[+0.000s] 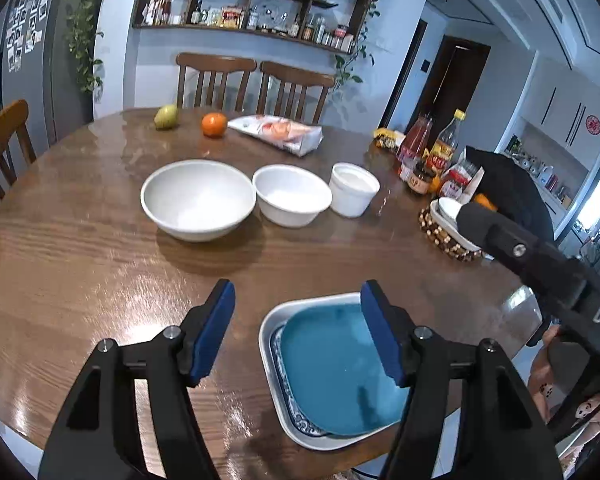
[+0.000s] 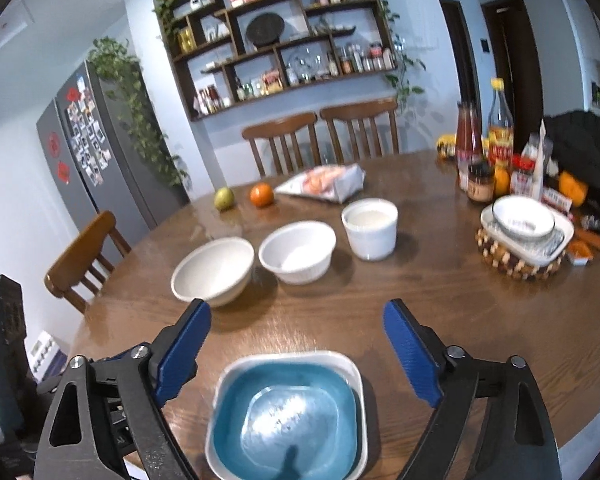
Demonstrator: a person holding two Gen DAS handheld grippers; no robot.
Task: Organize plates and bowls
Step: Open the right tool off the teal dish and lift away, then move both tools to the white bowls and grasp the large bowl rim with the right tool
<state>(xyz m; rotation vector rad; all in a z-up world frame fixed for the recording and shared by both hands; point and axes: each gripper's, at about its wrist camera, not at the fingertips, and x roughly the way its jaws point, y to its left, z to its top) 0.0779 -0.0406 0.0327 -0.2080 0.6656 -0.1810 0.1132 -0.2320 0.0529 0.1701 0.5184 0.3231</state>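
A stack of square plates [image 2: 286, 412] sits at the near edge of the tabletop [image 2: 380, 292]: a blue plate [image 1: 332, 368] on top, a blue-patterned plate [image 1: 296, 412] showing under its edge, and a white plate [image 1: 274, 364] at the bottom. In the right wrist view the stack lies at 6 o'clock, low between the right fingers [image 2: 410, 354], which stand wide apart with nothing in them. In the left wrist view the stack is at 5 o'clock, partly behind one of the left fingers [image 1: 216, 330]; these are about half open and grip nothing. The other tool's black body [image 1: 540, 260] crosses that view at 3 o'clock. Toward 12 o'clock from the stack, three white bowls stand in a row, well apart from it: a big bowl [image 2: 214, 270], a ribbed bowl [image 2: 298, 252] just beside it, and a cup-like bowl [image 2: 370, 228]. Farther toward 12 lie a pear [image 2: 225, 199], an orange [image 2: 262, 195] and a snack bag [image 2: 324, 184]. At 2 o'clock a woven trivet [image 2: 512, 260] carries a white dish [image 2: 526, 236] with a dark-rimmed bowl [image 2: 522, 218] in it, and behind them stand bottles [image 2: 500, 120] and jars [image 2: 480, 186]. Wooden chairs [image 2: 320, 136] ring the far side.
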